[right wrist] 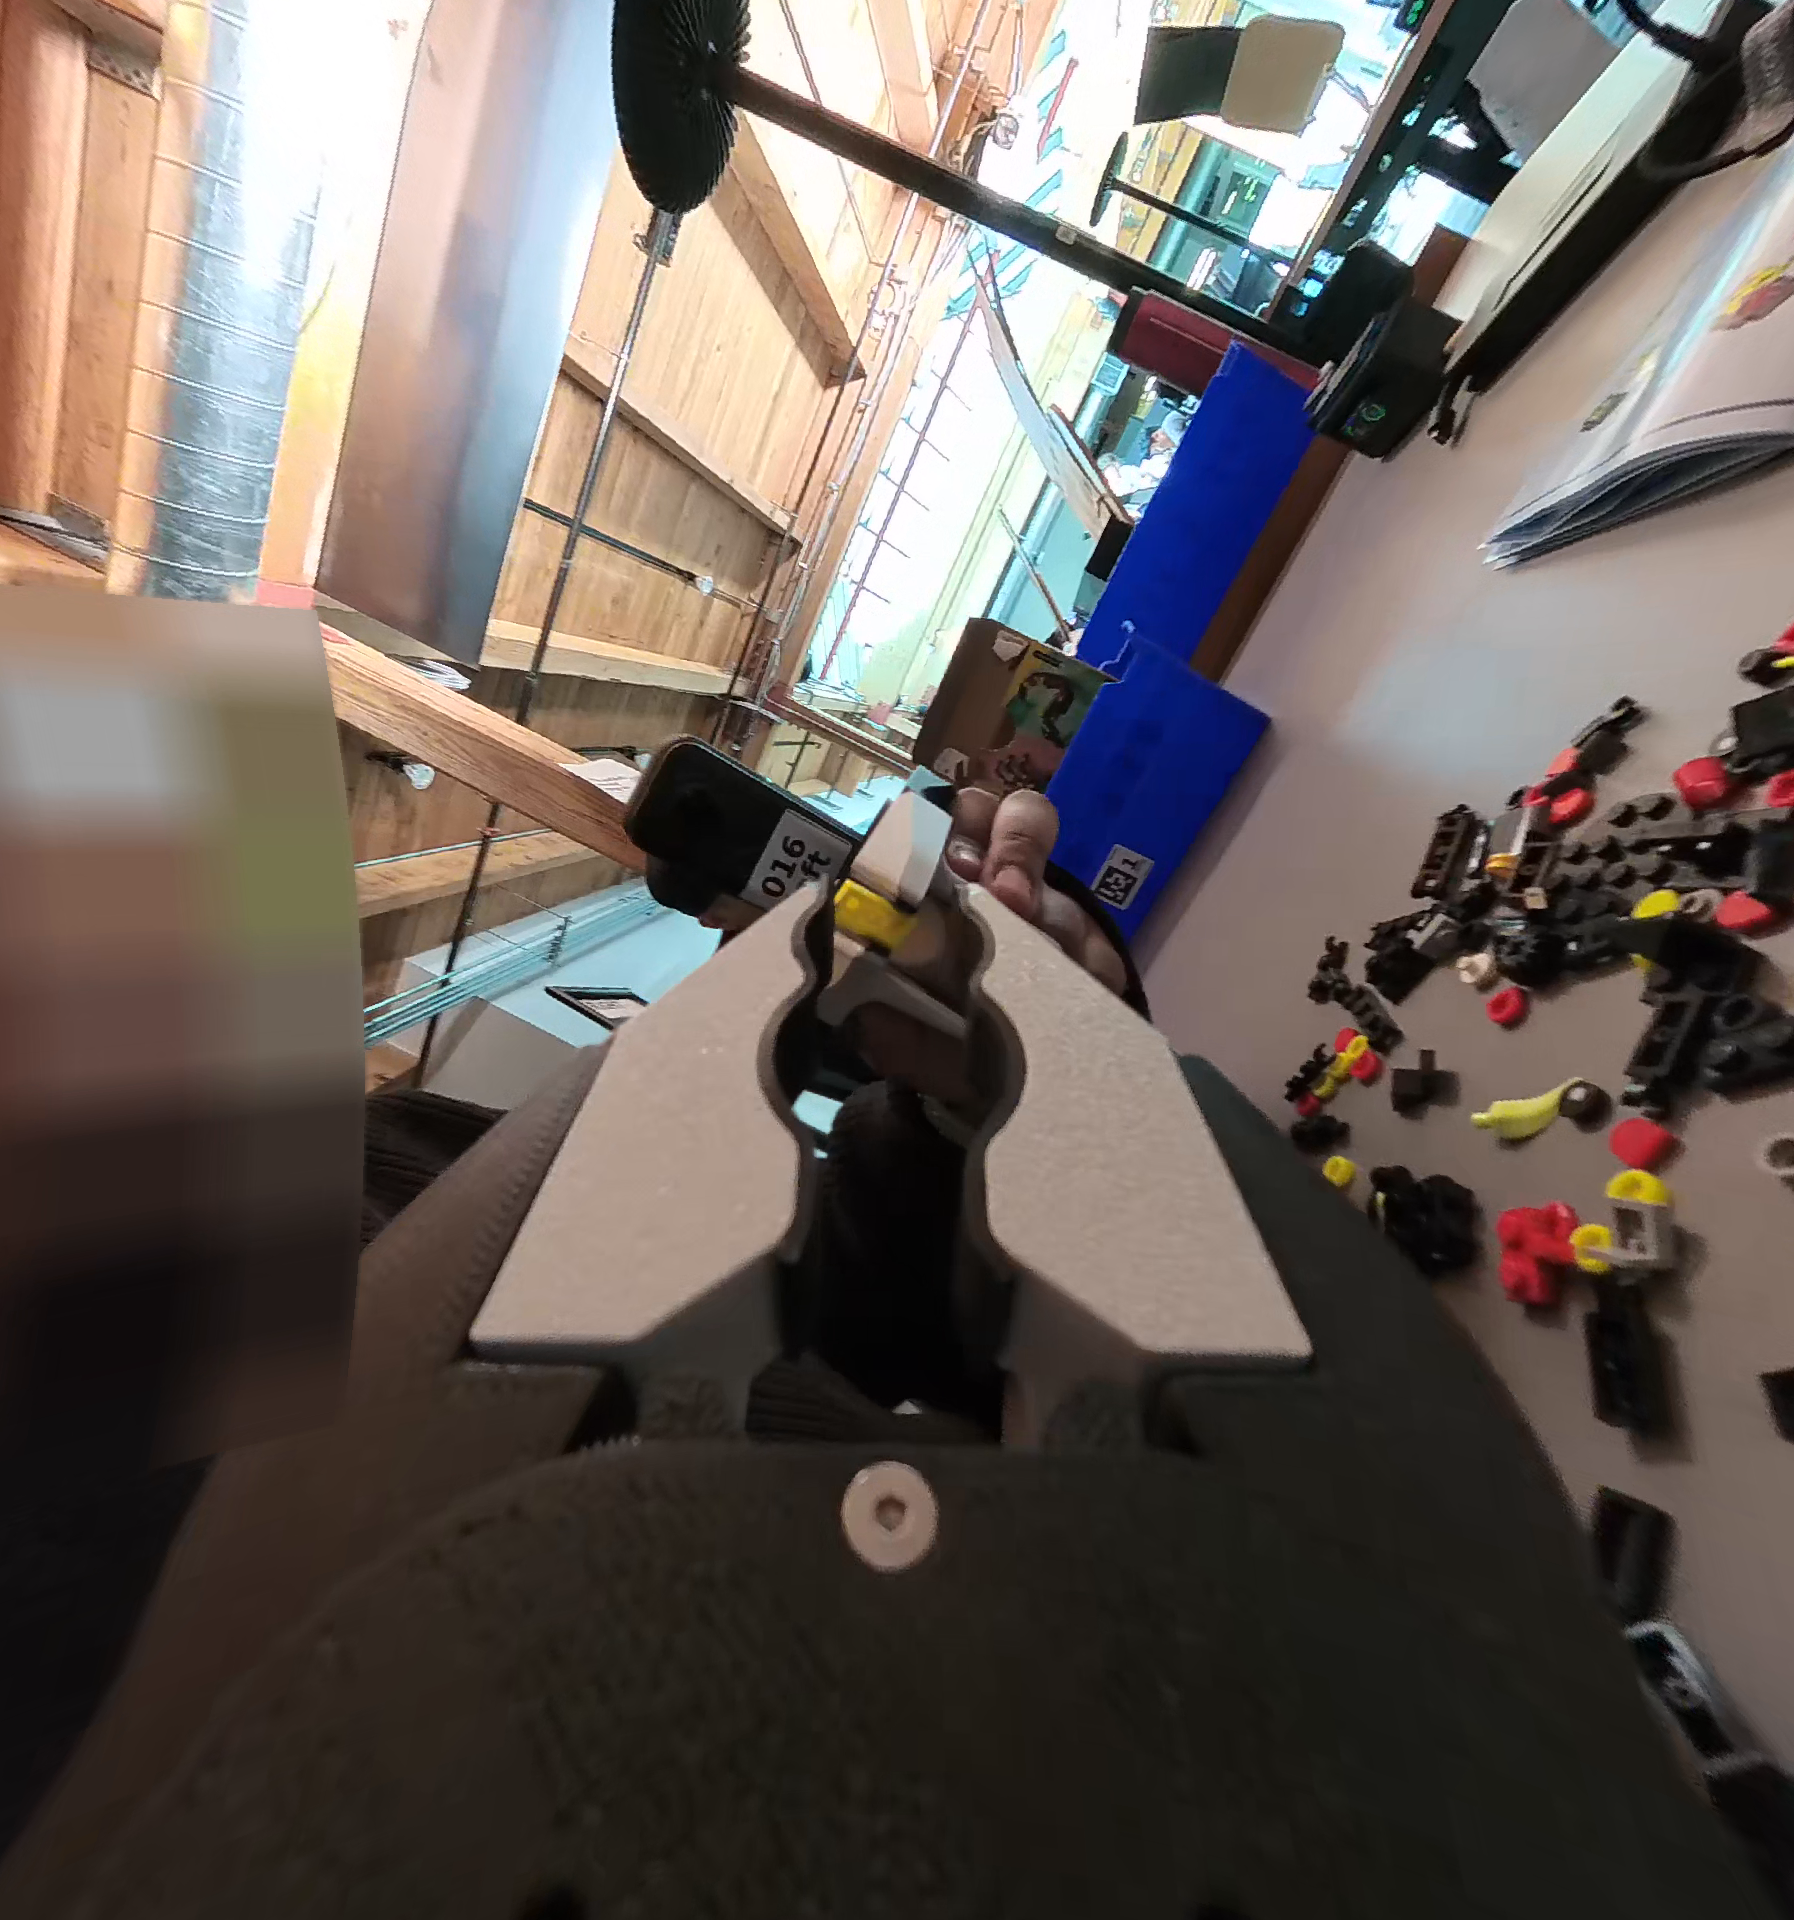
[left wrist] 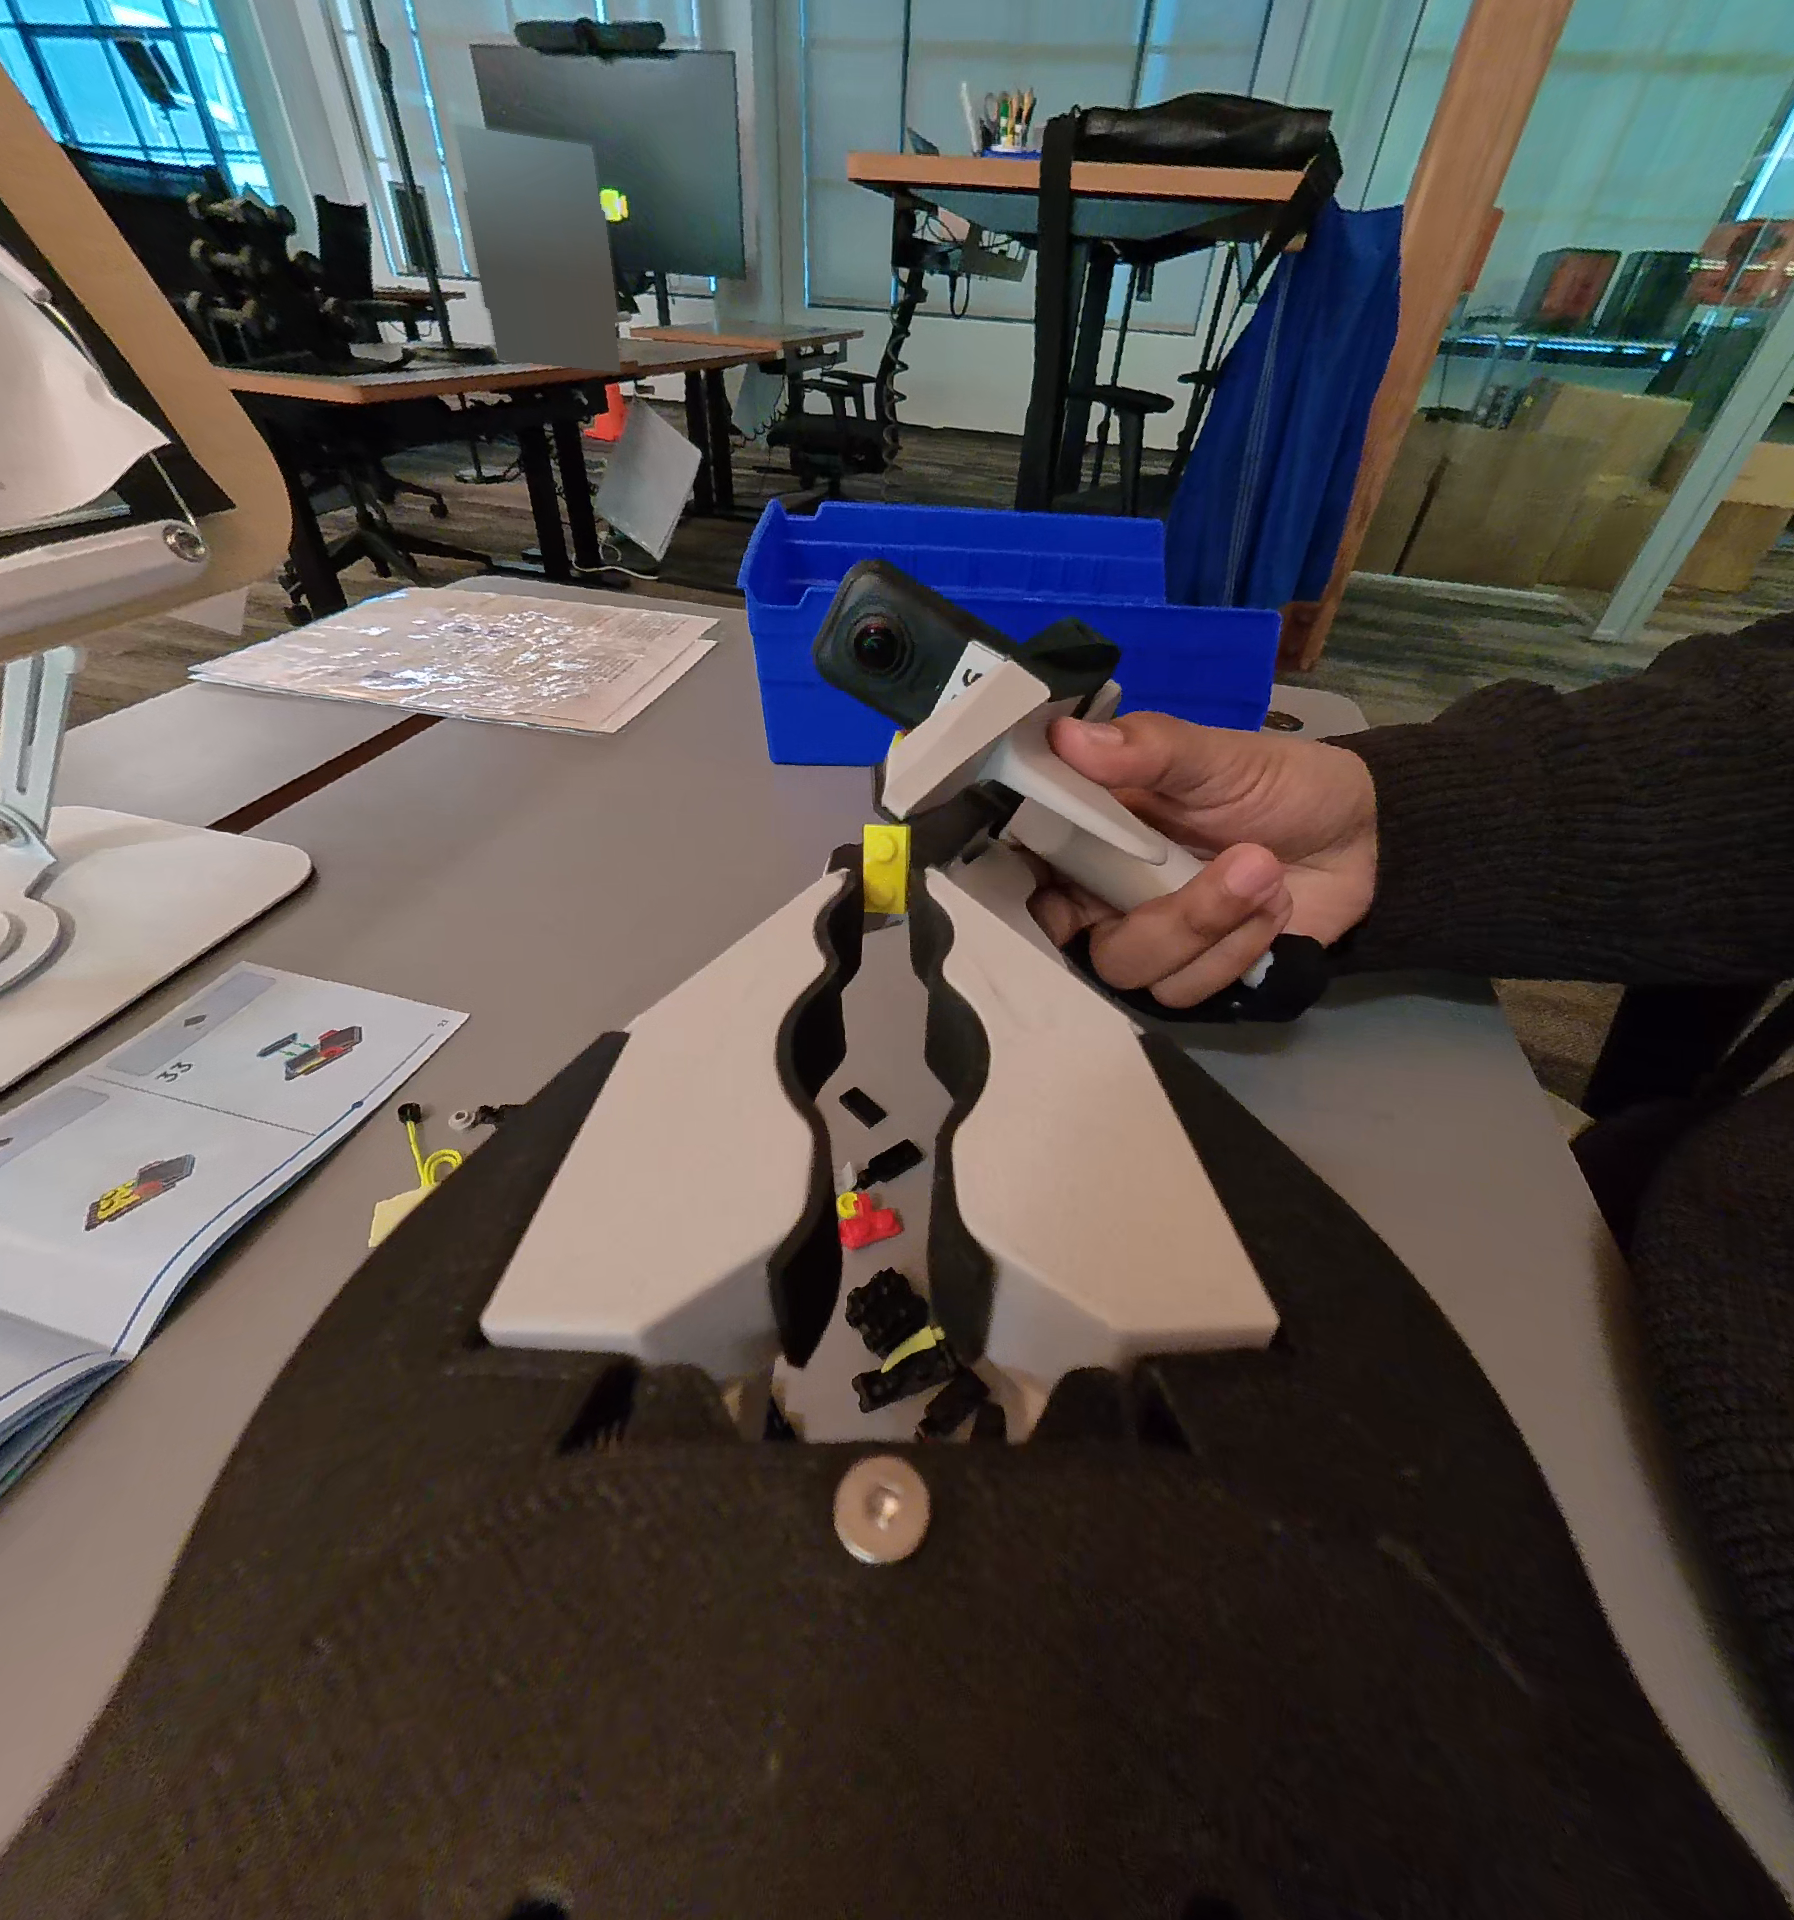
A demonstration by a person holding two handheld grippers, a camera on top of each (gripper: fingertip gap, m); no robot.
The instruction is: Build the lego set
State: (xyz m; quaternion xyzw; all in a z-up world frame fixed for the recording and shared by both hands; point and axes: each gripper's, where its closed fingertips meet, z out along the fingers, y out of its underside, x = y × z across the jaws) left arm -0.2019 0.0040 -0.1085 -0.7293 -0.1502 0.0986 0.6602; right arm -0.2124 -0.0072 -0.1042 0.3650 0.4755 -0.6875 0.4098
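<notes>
A yellow two-stud brick (left wrist: 885, 868) sits between the fingertips of my left gripper (left wrist: 885, 885), which is shut on it and holds it up above the grey table (left wrist: 519, 862). My right gripper (right wrist: 898, 914), held by a hand (left wrist: 1215, 842), meets it from the far side, tips at the brick's top. In the right wrist view the brick (right wrist: 865, 914) lies between the right jaws, touching the left pad; its other end is hidden by a left finger (right wrist: 903, 847), so I cannot tell whether the right jaws clamp it. Loose black, red and yellow pieces (right wrist: 1599, 935) lie on the table.
An open instruction booklet (left wrist: 145, 1143) lies at the left, beside a white stand base (left wrist: 93, 883). A blue bin (left wrist: 976, 592) stands behind the grippers, with plastic-wrapped sheets (left wrist: 457, 644) to its left. Small parts (left wrist: 877, 1226) lie under my left gripper. Left and right tips are no more than a few centimetres apart.
</notes>
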